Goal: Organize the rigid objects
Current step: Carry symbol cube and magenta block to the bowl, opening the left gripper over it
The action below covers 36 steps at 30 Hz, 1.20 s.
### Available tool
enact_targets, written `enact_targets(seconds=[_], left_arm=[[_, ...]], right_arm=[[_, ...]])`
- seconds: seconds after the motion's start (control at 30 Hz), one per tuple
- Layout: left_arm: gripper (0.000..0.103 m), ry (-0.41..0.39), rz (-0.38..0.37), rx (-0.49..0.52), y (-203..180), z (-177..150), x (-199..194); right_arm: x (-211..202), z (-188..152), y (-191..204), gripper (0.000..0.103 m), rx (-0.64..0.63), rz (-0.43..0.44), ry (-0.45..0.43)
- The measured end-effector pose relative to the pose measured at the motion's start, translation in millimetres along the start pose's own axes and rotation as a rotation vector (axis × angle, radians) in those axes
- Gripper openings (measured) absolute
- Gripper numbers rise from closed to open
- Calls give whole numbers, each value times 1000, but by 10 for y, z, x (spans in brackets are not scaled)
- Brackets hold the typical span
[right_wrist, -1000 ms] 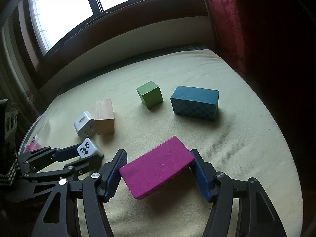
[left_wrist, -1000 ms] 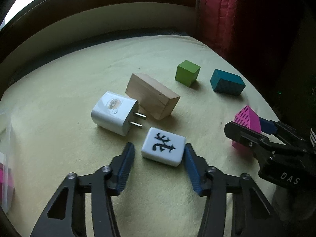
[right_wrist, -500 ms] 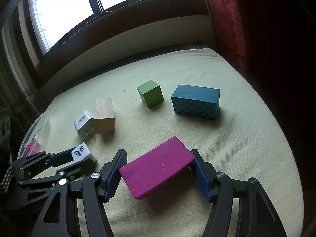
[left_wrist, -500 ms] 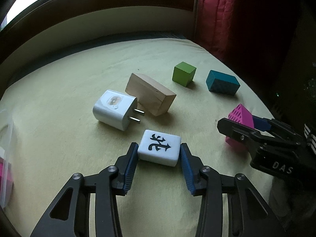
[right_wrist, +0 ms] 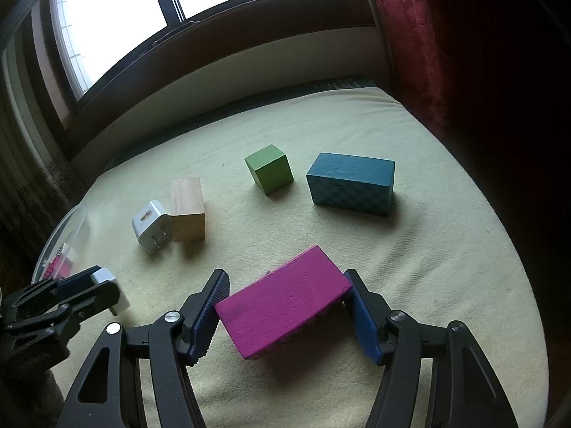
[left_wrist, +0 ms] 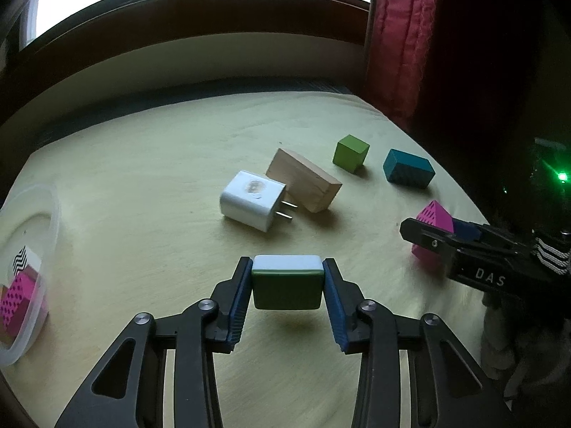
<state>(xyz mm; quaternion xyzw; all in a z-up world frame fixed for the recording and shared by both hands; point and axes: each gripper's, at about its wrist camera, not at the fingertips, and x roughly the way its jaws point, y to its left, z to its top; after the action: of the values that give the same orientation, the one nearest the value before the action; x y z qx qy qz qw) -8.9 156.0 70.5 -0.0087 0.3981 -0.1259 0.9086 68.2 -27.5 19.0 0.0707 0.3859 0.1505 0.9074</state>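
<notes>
Charger and wooden block touching at centre of cloth-covered table; cube and patterned block farther right, apart. Tile held above the cloth, nearest. Container far left, blocks inside. Prism block right.

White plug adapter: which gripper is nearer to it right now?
Left. The left gripper, clamping the mahjong tile, sits just in front of the white plug adapter. The right gripper, holding the magenta block, is farther off to its right.
</notes>
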Motion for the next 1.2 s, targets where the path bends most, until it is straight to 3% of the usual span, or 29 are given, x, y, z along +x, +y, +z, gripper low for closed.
enact_targets(seconds=[0.6, 0.77, 1.2], left_arm=[[40, -96, 30, -68, 421, -56, -443], [40, -125, 56, -98, 649, -88, -569], [40, -180, 115, -203, 1278, -141, -741]], right_arm=[[-55, -37, 57, 68, 10, -81, 2], [-127, -87, 87, 68, 93, -41, 5], [-341, -19, 945, 68, -30, 29, -42]])
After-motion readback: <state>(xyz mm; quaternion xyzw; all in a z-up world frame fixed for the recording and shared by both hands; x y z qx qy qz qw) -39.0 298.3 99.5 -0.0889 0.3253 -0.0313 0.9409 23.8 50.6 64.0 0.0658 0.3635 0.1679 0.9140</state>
